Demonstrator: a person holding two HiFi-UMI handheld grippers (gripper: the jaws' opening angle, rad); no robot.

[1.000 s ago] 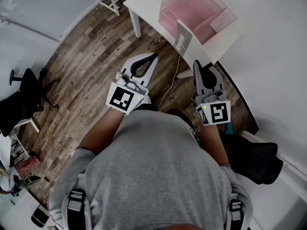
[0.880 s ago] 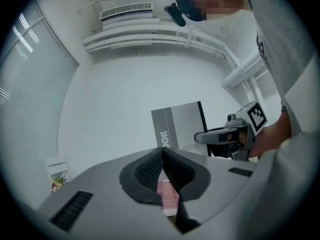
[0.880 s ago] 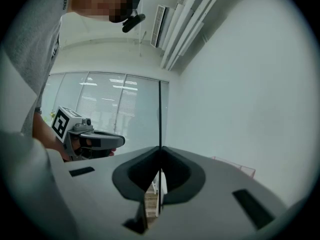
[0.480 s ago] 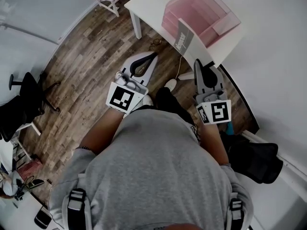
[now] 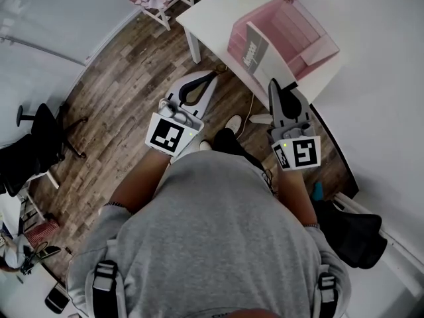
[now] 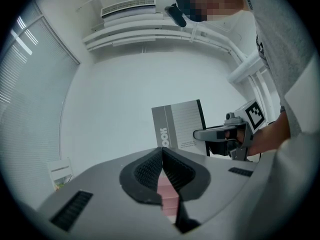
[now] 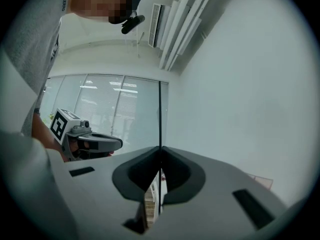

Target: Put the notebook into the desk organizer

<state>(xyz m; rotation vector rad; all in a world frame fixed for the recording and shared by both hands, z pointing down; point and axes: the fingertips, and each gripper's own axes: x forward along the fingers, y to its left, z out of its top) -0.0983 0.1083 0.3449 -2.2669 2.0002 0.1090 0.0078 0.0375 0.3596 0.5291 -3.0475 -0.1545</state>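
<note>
Held short of the white worktop's [image 5: 209, 12] near edge, fingers pressed together and empty: left gripper [image 5: 213, 77], right gripper [image 5: 273, 85]. Propped upright at the near side of the translucent pink plastic desk organizer [image 5: 311, 35]: grey rectangular notebook [image 5: 255, 50].

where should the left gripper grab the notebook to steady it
Probably the free edge with the dark grey band, reached from the left, jaws across the thin cover. The notebook stands upright in the right gripper, shut on the opposite black-striped edge. The left gripper is shut and must open first.
</note>
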